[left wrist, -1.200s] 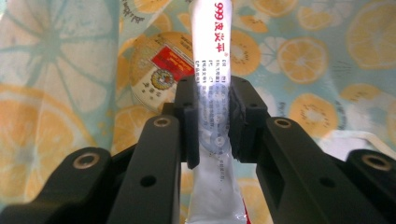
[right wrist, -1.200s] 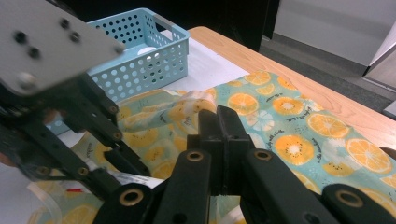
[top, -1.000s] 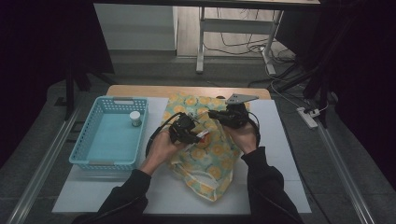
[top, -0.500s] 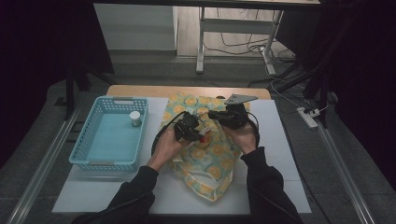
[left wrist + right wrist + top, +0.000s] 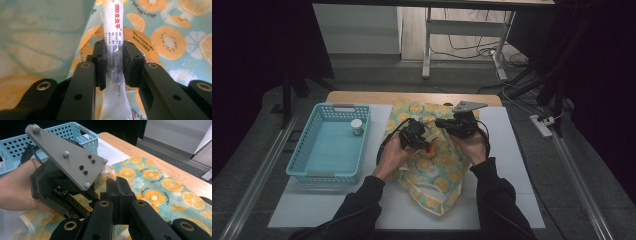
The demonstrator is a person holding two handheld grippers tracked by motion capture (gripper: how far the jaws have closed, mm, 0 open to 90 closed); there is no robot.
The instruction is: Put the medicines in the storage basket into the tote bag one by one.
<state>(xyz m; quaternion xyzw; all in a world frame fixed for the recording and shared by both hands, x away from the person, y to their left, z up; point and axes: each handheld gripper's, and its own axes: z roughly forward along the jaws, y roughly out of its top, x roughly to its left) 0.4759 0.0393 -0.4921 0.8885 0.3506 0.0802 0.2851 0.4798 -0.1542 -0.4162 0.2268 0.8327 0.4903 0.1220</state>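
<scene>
A teal bag printed with orange slices (image 5: 432, 172) lies on the white mat. My left gripper (image 5: 422, 140) is at the bag's mouth, shut on a white packet with red lettering (image 5: 113, 30). The pads (image 5: 101, 70) press the packet from both sides, and the jaws have just been opening a little with the packet still between them. A lifted layer of the bag (image 5: 45, 32) hangs to the left of the packet. My right gripper (image 5: 117, 195) is shut on the bag's edge, just right of the left one. The left gripper's grey plate (image 5: 65, 155) is close in front of it.
A light blue basket (image 5: 343, 106) stands left of the bag with a small white-lidded jar (image 5: 357, 127) in its far right corner. The wooden table edge (image 5: 362, 96) runs behind the mat. White mat (image 5: 507, 150) shows to the right of the bag.
My left hand has shifted slightly toward the bag's mouth and lower, with the packet in it. The right hand has stayed in place.
</scene>
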